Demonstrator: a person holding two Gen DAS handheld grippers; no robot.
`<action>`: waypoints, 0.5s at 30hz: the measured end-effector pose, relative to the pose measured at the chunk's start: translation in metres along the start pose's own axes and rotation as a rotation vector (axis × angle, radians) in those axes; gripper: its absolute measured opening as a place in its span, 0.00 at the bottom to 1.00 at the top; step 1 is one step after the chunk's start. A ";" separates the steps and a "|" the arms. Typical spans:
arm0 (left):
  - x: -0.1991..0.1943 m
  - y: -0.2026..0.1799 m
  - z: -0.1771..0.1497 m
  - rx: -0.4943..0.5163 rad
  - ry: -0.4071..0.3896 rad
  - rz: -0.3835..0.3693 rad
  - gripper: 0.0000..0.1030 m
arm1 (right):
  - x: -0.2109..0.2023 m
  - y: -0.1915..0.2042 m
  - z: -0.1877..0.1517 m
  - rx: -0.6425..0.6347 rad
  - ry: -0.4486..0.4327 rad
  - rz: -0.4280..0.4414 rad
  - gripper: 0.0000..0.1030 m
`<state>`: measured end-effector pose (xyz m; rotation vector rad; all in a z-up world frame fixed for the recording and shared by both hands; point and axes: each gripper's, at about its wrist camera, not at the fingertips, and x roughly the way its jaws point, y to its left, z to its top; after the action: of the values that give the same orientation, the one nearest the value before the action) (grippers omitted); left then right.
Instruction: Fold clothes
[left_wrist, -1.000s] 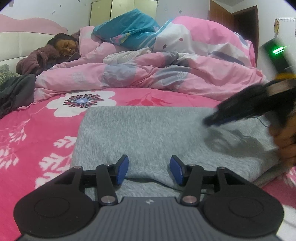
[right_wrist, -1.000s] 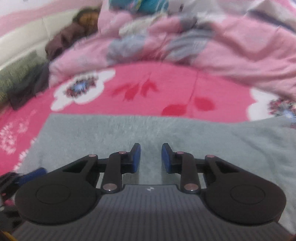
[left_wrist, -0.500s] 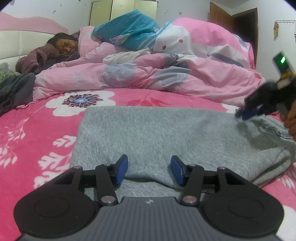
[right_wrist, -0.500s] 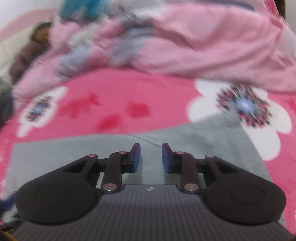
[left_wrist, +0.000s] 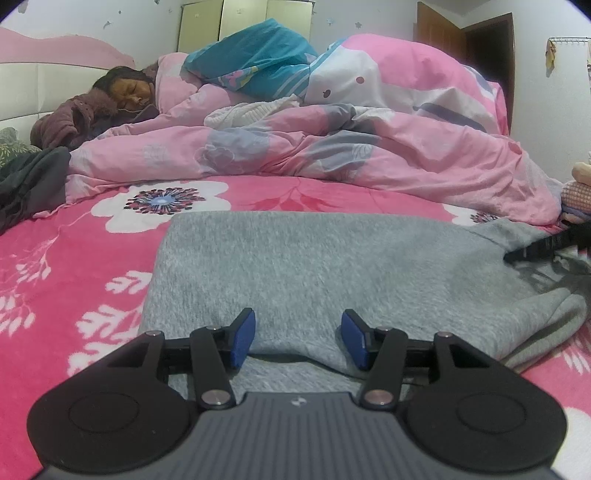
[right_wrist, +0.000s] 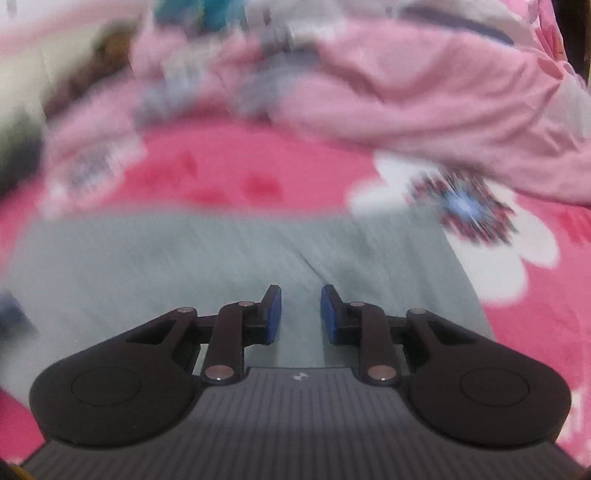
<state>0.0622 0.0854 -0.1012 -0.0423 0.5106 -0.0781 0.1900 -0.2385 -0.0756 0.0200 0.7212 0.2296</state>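
Left wrist view: the left gripper (left_wrist: 297, 338) is hovering low over the near edge of a grey garment (left_wrist: 332, 266), w/ its blue pads (left_wrist: 242, 338) spread wide and nothing sitting between them — fingers released. The garment is lying flat on the pink floral bedsheet (left_wrist: 74, 266), folded over at least once; a top layer's rounded fold edge is running just in front of the pads, w/ another grey layer showing underneath. Its right end is bunching into thicker folds near the frame edge. There the right gripper (left_wrist: 550, 245) is coming in as a dark blurred shape over that right end; can't tell from here if it's touching the fabric. Behind the garment a pink duvet (left_wrist: 332, 147) is heaping across the bed, w/ a teal pillow (left_wrist: 258, 59) on top. A person (left_wrist: 122, 92) is lying at the back left, mostly under the covers, next to a dark piece of clothing (left_wrist: 33, 181) at the left edge. A brown door (left_wrist: 487, 66) is showing at the back right.

Right wrist view: motion-blurred, esp. the bkgd. The right gripper (right_wrist: 301, 315) is pointing over the grey garment (right_wrist: 184, 266), pads (right_wrist: 273, 315) apart w/ a narrower gap than the left's, holding nothing — also released. Grey fabric is filling the lower-middle of the frame under and ahead of the fingers, w/ a soft crease running toward the pads. The sheet's big white flower (right_wrist: 465, 206) is sitting just beyond the garment's right edge, and the pink duvet (right_wrist: 443, 92) is piling up behind.
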 end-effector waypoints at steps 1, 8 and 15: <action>0.000 0.000 0.000 0.000 0.000 0.000 0.51 | 0.001 -0.006 -0.004 0.016 -0.002 0.008 0.17; 0.001 0.000 0.000 0.003 0.000 0.002 0.52 | 0.000 0.026 0.023 0.048 -0.024 0.099 0.17; 0.000 0.000 -0.001 0.000 -0.002 -0.003 0.52 | 0.018 0.045 -0.001 0.038 0.035 0.153 0.16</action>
<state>0.0621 0.0857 -0.1022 -0.0436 0.5084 -0.0811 0.1937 -0.1912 -0.0836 0.1077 0.7598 0.3631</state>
